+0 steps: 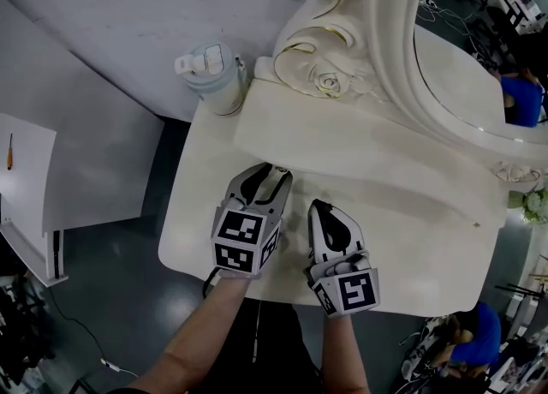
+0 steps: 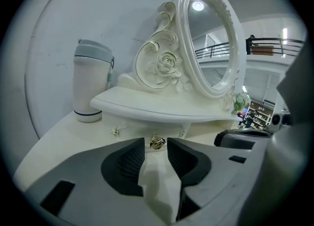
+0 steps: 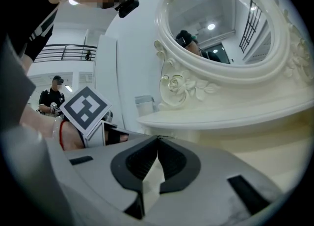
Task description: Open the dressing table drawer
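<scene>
The cream dressing table [image 1: 199,228] carries a raised shelf [image 1: 360,151]; the drawer front [image 2: 142,125] under it shows only in the left gripper view, with a small gold knob [image 2: 157,142] on it. My left gripper [image 1: 269,173] [image 2: 156,144] is open, its tips at the shelf's front edge. The knob sits in line with the gap at the tips, and the pads do not press on it. A second small knob [image 2: 115,131] lies further left. My right gripper [image 1: 318,207] [image 3: 157,139] is shut and empty, beside the left one over the table top.
A pale lidded tumbler [image 1: 214,75] [image 2: 91,85] stands at the table's back left corner. The carved oval mirror [image 1: 462,67] [image 2: 208,43] [image 3: 221,18] rises behind the shelf. Dark floor lies left of the table; a white board [image 1: 26,178] stands at far left.
</scene>
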The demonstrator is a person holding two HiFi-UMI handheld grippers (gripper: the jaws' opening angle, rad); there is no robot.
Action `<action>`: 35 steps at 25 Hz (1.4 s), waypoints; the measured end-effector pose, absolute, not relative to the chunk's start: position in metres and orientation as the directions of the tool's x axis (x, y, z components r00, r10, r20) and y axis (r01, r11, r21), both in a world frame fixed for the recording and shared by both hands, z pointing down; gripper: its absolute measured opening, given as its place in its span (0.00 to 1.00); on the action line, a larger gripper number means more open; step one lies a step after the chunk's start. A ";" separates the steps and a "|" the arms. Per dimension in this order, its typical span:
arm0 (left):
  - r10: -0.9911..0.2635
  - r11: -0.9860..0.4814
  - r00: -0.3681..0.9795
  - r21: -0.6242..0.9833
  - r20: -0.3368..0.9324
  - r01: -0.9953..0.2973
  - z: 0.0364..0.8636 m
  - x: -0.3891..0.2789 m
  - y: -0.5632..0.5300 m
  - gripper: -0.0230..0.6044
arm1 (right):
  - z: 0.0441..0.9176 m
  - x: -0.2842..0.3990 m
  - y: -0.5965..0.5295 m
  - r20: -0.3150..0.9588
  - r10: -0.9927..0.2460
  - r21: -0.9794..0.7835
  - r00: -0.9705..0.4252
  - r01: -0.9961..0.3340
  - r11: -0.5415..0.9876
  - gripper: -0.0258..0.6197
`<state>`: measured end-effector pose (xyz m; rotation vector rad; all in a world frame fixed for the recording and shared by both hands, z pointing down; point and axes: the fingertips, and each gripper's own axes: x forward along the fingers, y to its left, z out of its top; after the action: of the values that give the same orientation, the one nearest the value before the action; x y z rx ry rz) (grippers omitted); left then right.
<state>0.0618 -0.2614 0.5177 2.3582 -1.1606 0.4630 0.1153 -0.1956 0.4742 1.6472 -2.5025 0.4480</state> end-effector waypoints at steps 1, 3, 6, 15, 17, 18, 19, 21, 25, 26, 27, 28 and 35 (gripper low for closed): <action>-0.648 -0.525 0.579 0.261 0.495 -0.810 0.519 0.062 -0.262 0.28 | 0.474 0.116 -0.195 0.253 -0.879 -0.184 -0.405 -0.912 0.367 0.04; -0.646 -0.516 0.575 0.267 0.503 -0.814 0.520 0.062 -0.263 0.28 | 0.474 0.116 -0.195 0.251 -0.879 -0.187 -0.405 -0.912 0.366 0.04; -0.636 -0.516 0.580 0.278 0.510 -0.810 0.520 0.065 -0.264 0.28 | 0.473 0.118 -0.194 0.249 -0.881 -0.189 -0.402 -0.912 0.363 0.04; -0.629 -0.493 0.586 0.320 0.510 -0.809 0.522 0.068 -0.266 0.22 | 0.477 0.122 -0.190 0.251 -0.885 -0.201 -0.391 -0.916 0.347 0.04; -0.630 -0.491 0.588 0.325 0.507 -0.808 0.523 0.068 -0.266 0.22 | 0.479 0.124 -0.189 0.252 -0.887 -0.212 -0.388 -0.916 0.340 0.04; -0.629 -0.493 0.589 0.326 0.507 -0.807 0.523 0.068 -0.266 0.22 | 0.479 0.124 -0.188 0.252 -0.887 -0.217 -0.386 -0.916 0.337 0.04; -0.627 -0.495 0.590 0.326 0.508 -0.806 0.523 0.067 -0.266 0.22 | 0.479 0.125 -0.187 0.251 -0.888 -0.218 -0.385 -0.917 0.335 0.04; -0.622 -0.499 0.592 0.324 0.512 -0.804 0.523 0.067 -0.263 0.22 | 0.478 0.127 -0.185 0.250 -0.890 -0.220 -0.382 -0.917 0.332 0.04; -0.617 -0.500 0.594 0.326 0.516 -0.803 0.522 0.066 -0.258 0.22 | 0.477 0.129 -0.183 0.247 -0.892 -0.228 -0.379 -0.917 0.326 0.04; -0.616 -0.501 0.595 0.326 0.516 -0.802 0.522 0.066 -0.257 0.21 | 0.476 0.129 -0.182 0.247 -0.892 -0.230 -0.379 -0.917 0.326 0.04; -0.615 -0.502 0.596 0.327 0.516 -0.801 0.522 0.066 -0.256 0.21 | 0.476 0.129 -0.181 0.247 -0.892 -0.231 -0.379 -0.917 0.326 0.04; -0.614 -0.502 0.597 0.327 0.517 -0.800 0.522 0.065 -0.255 0.22 | 0.476 0.129 -0.181 0.247 -0.891 -0.232 -0.380 -0.916 0.326 0.04; -0.605 -0.501 0.600 0.335 0.524 -0.798 0.525 0.062 -0.248 0.22 | 0.476 0.129 -0.179 0.244 -0.891 -0.239 -0.383 -0.914 0.328 0.04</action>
<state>0.0622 -0.2476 0.5245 2.2753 -1.1070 0.4602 0.1286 -0.1789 0.4761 1.7039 -2.5034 0.5222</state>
